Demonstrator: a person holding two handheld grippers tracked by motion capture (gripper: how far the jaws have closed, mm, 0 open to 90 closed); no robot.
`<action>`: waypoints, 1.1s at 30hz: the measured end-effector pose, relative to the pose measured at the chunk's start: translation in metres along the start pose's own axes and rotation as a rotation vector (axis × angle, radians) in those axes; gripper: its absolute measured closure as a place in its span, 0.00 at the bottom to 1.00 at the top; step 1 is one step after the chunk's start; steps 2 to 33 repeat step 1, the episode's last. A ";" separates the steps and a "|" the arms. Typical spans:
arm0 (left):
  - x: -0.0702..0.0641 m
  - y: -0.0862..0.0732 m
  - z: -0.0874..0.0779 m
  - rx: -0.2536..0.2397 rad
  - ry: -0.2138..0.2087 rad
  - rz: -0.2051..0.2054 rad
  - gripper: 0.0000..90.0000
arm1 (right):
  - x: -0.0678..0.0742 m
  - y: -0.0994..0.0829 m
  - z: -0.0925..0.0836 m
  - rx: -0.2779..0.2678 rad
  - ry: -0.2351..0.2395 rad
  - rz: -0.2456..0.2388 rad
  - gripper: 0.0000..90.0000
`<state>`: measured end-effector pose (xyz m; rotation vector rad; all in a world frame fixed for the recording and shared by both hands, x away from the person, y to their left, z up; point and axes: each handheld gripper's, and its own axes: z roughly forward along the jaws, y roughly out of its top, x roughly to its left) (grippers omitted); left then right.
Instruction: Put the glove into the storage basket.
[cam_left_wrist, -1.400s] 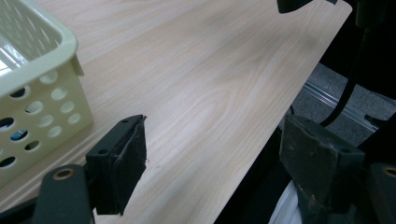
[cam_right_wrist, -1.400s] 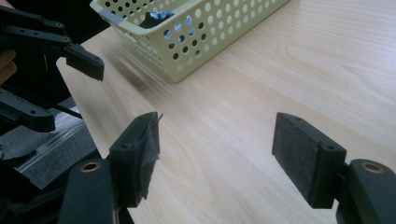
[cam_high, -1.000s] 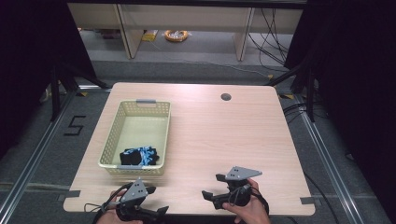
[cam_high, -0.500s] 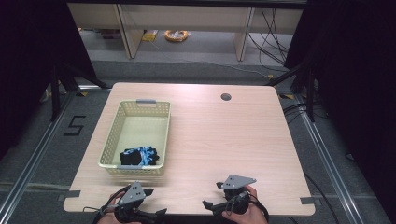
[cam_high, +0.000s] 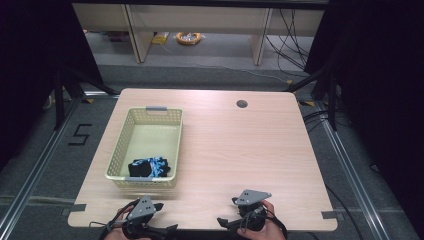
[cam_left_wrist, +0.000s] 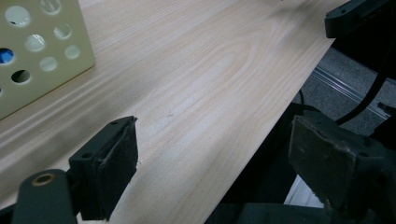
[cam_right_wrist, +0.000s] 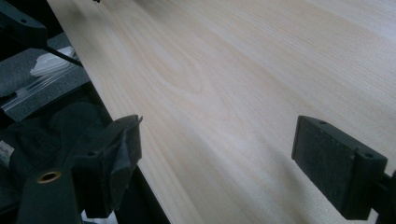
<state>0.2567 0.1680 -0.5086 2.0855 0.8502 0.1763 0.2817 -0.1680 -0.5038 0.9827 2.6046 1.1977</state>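
Note:
A pale yellow perforated basket (cam_high: 150, 135) stands on the left half of the wooden table (cam_high: 245, 150). A black and blue cloth bundle (cam_high: 150, 167) lies in its near end. My left gripper (cam_high: 164, 218) hovers at the table's front edge, just below the basket, with its jaws wide apart and nothing between them. My right gripper (cam_high: 227, 211) is at the front edge right of centre, also open and empty. In the left gripper view the left gripper (cam_left_wrist: 219, 163) straddles the table edge, with a corner of the basket (cam_left_wrist: 37, 51) at upper left. The right gripper (cam_right_wrist: 226, 161) points across bare wood.
A round cable hole (cam_high: 242, 104) sits near the table's far edge. Metal floor rails (cam_high: 350, 165) run along both sides of the table. Shelving legs and cables (cam_high: 280, 30) lie on the floor beyond. The other gripper's jaw (cam_left_wrist: 355, 16) shows at the upper right of the left gripper view.
Both grippers have drawn back toward the table's front edge, the right one more than the left. The basket and the cloth bundle have not moved.

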 end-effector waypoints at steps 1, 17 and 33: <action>0.000 0.000 0.000 0.001 -0.002 0.007 0.17 | -0.001 0.000 0.000 0.001 0.003 -0.005 0.18; 0.000 0.000 0.000 0.001 -0.002 0.007 0.17 | -0.001 0.000 0.000 0.001 0.003 -0.005 0.18; 0.000 0.000 0.000 0.001 -0.002 0.007 0.17 | -0.001 0.000 0.000 0.001 0.003 -0.005 0.18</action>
